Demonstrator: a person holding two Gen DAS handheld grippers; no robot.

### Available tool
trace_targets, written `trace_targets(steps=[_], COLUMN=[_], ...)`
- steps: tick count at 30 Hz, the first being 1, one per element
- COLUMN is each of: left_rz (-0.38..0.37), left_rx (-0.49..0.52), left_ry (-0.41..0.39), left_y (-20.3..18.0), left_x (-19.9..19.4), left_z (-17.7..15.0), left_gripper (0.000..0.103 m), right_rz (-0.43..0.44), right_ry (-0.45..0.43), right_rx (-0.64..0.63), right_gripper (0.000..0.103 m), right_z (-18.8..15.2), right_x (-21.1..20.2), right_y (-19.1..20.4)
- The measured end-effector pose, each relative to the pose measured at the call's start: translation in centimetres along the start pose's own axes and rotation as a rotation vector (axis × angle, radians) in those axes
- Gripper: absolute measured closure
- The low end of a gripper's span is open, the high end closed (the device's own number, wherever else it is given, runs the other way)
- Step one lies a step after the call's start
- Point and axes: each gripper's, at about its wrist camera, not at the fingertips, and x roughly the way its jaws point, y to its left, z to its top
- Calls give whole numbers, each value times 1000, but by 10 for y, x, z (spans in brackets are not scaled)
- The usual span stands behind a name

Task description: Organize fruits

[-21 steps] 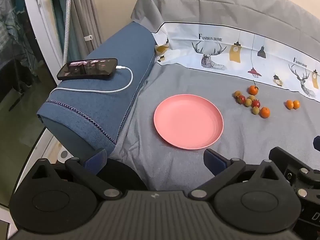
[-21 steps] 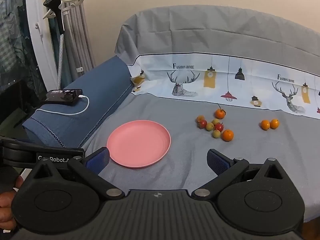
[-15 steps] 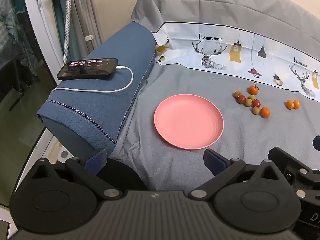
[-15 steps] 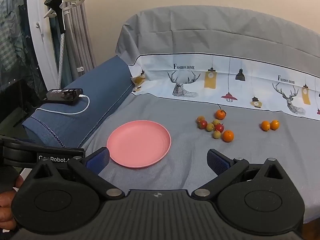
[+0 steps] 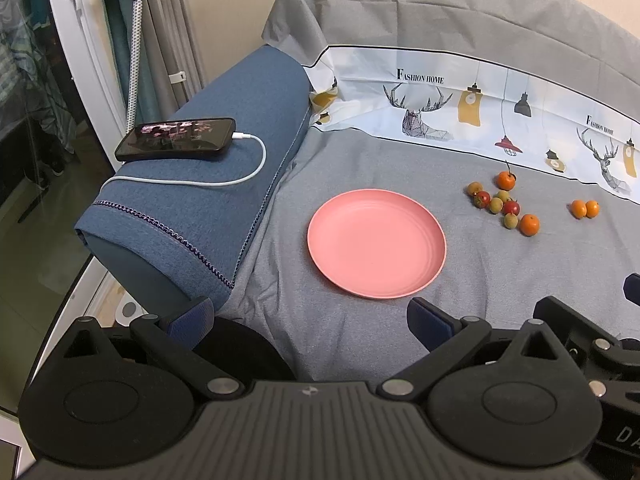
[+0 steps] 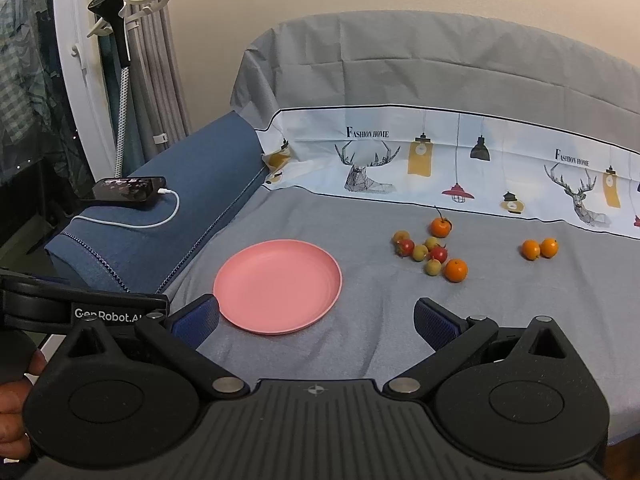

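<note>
An empty pink plate [image 5: 376,242] [image 6: 278,285] lies on the grey sheet. To its right sits a cluster of several small fruits [image 5: 503,204] [image 6: 430,251]: oranges, red ones and yellow-green ones. Two more small oranges [image 5: 585,208] [image 6: 539,248] lie farther right. My left gripper [image 5: 310,318] is open and empty, held near the front edge, short of the plate. My right gripper [image 6: 316,320] is open and empty, just in front of the plate; the fruits lie beyond it to the right.
A blue sofa armrest [image 5: 208,184] [image 6: 168,208] rises at the left with a phone [image 5: 176,138] [image 6: 128,190] and white charging cable on it. The sheet-covered backrest [image 6: 440,80] stands behind. The left gripper's body [image 6: 80,308] shows at the right view's left edge.
Both grippers have stayed nearly still; the right view has shifted very slightly. Nothing was taken hold of or moved.
</note>
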Motion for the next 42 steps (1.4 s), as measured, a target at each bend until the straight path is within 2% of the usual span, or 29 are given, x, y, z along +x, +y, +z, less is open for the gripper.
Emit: trace_targets(steps=[32,38,42], left_rz=[-1,-10,4], left_rx=[1,15,34], left_ry=[13,30,47], left_y=[-1,-8,-16], left_x=[-4,0,8], left_z=[3,7,10], left_gripper=[0,0,0], right_rz=[-1,-7,-28], right_ry=[-23,-17,-48], right_rx=[-22,11,71], right_gripper=[0,0,0], right_z=[0,0,-3], right_x=[0,4,7], right_y=[1,-12,-31])
